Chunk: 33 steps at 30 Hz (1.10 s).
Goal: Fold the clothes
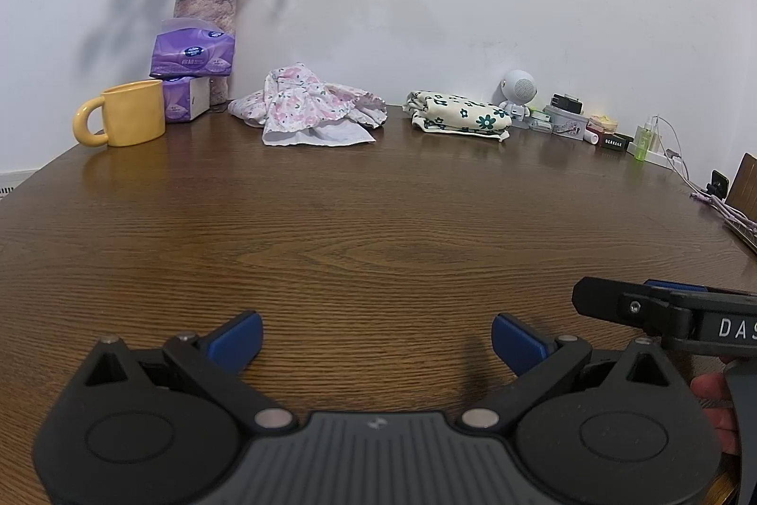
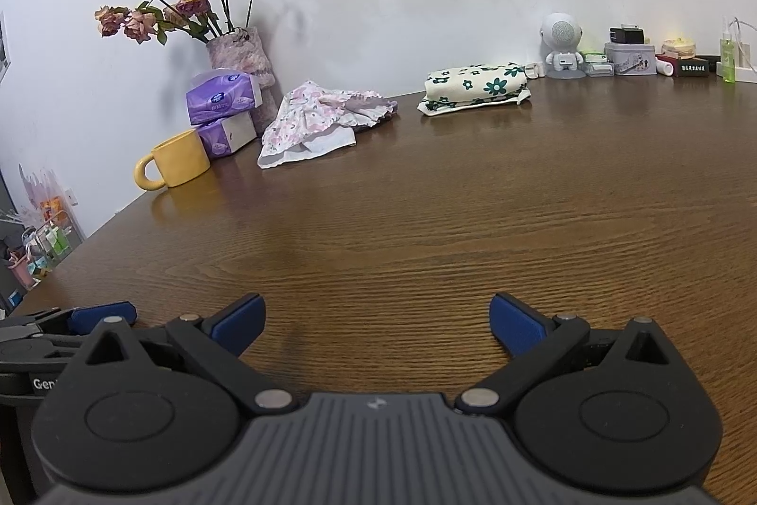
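Observation:
A crumpled pink floral garment [image 1: 312,110] [image 2: 321,117] lies at the far side of the wooden table [image 1: 378,230] [image 2: 426,211], near the wall. To its right rests a folded cream garment with dark green flowers [image 1: 459,117] [image 2: 475,84]. My left gripper [image 1: 377,341] hovers open over the near table edge, nothing between its blue pads. My right gripper [image 2: 377,323] is likewise open and empty at the near edge. Each gripper shows at the side of the other's view: the right gripper [image 1: 662,311], the left gripper [image 2: 71,325]. Both garments are far ahead of the fingertips.
A yellow mug [image 1: 127,120] [image 2: 177,159], purple tissue packs [image 1: 191,55] [image 2: 222,98] and a vase of dried roses [image 1: 206,8] [image 2: 243,50] stand at the back left. A small white robot figure [image 1: 518,91] [image 2: 563,46], boxes and a green bottle [image 2: 728,57] line the back right.

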Tool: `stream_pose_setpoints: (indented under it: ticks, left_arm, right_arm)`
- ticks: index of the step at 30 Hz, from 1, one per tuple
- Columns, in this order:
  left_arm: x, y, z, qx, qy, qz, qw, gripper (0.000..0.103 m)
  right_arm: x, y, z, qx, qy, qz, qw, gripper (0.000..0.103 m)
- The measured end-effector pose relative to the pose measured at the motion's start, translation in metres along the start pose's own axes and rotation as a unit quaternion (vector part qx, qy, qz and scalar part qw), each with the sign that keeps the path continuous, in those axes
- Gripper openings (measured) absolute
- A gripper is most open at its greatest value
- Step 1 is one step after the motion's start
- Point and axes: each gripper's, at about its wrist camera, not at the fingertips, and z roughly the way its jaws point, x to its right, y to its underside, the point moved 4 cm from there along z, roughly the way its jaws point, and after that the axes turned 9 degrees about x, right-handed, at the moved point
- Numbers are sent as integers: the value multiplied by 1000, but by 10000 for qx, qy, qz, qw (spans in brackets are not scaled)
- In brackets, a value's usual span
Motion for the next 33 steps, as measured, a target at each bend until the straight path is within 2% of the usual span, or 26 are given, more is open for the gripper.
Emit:
stream_pose_setpoints:
  ticks: [33]
  left_arm:
    - [1,0,2,-31,-1,66,10000,103]
  right_arm:
    - [0,1,0,3,-29,8,10000,103]
